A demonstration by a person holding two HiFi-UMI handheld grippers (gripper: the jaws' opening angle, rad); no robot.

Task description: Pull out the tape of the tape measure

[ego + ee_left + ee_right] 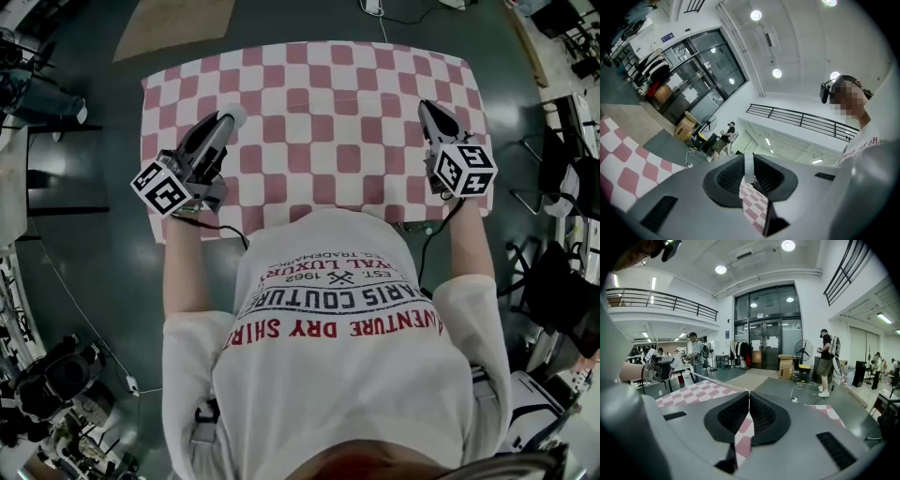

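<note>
A small white round tape measure [234, 114] sits at the tip of my left gripper [228, 120], over the left part of the red-and-white checked table [319, 103]. In the left gripper view the case shows edge-on as a narrow white band [748, 166] pinched between the dark pads, with the left gripper [748, 169] tilted up toward the ceiling. No tape shows drawn out of it. My right gripper [427, 109] hovers over the table's right side, far from the left one. In its own view the right gripper [749, 397] is shut, its tips meeting with nothing between them.
Dark chairs stand left of the table [37, 103] and right of it [562, 169]. A tan mat [178, 23] lies on the floor beyond the table. A person [827, 363] stands by a floor fan [803, 350] and cardboard boxes [786, 365] far ahead.
</note>
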